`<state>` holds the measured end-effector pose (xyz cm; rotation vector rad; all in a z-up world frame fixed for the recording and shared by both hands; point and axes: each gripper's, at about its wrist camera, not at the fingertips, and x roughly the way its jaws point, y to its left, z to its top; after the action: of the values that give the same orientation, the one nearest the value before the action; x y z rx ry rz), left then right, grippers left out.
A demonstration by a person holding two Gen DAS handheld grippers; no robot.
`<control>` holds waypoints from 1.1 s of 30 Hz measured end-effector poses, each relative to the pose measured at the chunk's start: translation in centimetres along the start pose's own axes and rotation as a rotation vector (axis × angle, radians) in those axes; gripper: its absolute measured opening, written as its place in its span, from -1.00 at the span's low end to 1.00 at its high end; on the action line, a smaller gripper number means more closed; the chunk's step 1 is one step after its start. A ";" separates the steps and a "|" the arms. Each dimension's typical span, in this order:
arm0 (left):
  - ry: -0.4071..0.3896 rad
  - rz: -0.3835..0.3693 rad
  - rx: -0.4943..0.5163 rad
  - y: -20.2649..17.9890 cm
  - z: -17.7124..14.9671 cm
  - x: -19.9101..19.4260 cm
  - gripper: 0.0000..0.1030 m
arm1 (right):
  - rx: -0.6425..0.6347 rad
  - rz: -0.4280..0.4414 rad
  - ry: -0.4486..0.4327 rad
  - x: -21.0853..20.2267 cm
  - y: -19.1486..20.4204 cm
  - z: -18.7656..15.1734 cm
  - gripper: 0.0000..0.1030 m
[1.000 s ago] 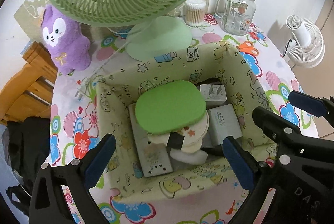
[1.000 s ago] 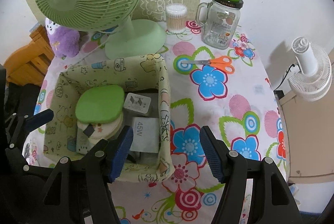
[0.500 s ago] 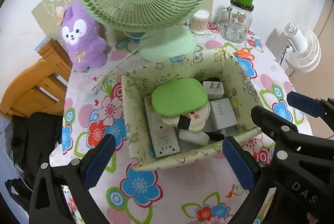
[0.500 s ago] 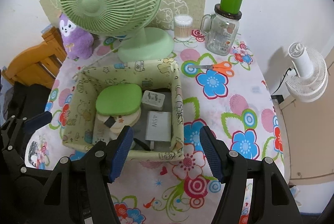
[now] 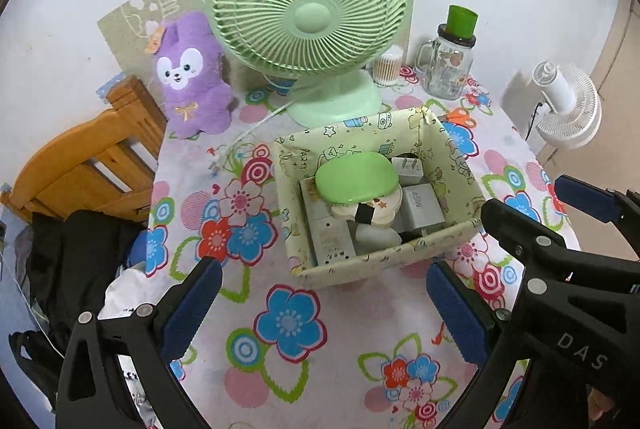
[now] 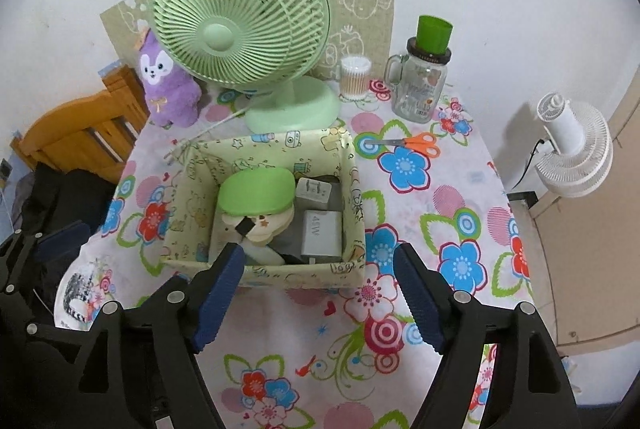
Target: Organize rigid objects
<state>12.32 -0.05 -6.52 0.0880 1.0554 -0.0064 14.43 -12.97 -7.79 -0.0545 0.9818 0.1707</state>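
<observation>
A pale yellow cartoon-print fabric box point(image 5: 384, 261) point(image 6: 304, 275) stands on the flowered table. Inside lie a green flat case point(image 5: 356, 178) point(image 6: 258, 190), white chargers point(image 5: 422, 206) point(image 6: 322, 232) and a grey flat device point(image 5: 330, 241). My left gripper point(image 5: 320, 313) hangs open above the table in front of the box, nothing between its blue pads. My right gripper point(image 6: 318, 299) hovers at the box's near right corner; its jaws are opening and hold nothing. Orange-handled scissors point(image 6: 416, 143) lie beyond the box on the right.
A green desk fan point(image 6: 244, 33) stands behind the box, with a purple plush point(image 5: 192, 77), a cotton-swab jar point(image 6: 354, 77) and a glass mug jar with a green cup point(image 6: 424, 81). A wooden chair point(image 5: 88, 157) is at left, a white fan point(image 6: 572, 153) at right.
Both grippers have pulled back and up from the box, so more table shows. The right gripper's jaws have spread wider. Box contents have not moved.
</observation>
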 end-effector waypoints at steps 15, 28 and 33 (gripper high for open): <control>-0.081 -0.002 -0.004 0.9 -3.0 -5.9 1.00 | 0.001 -0.025 -0.079 -6.2 0.8 -2.8 0.72; -0.167 0.023 -0.079 -0.1 -4.7 -11.9 1.00 | -0.003 -0.006 -0.185 -13.0 -1.3 -4.3 0.84; -0.197 0.037 -0.095 -0.2 -5.3 -14.0 1.00 | -0.008 -0.011 -0.213 -14.8 -2.2 -4.7 0.86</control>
<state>0.84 -0.39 3.03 0.0208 0.8558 0.0673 2.89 -17.45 1.86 -0.0476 0.7682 0.1662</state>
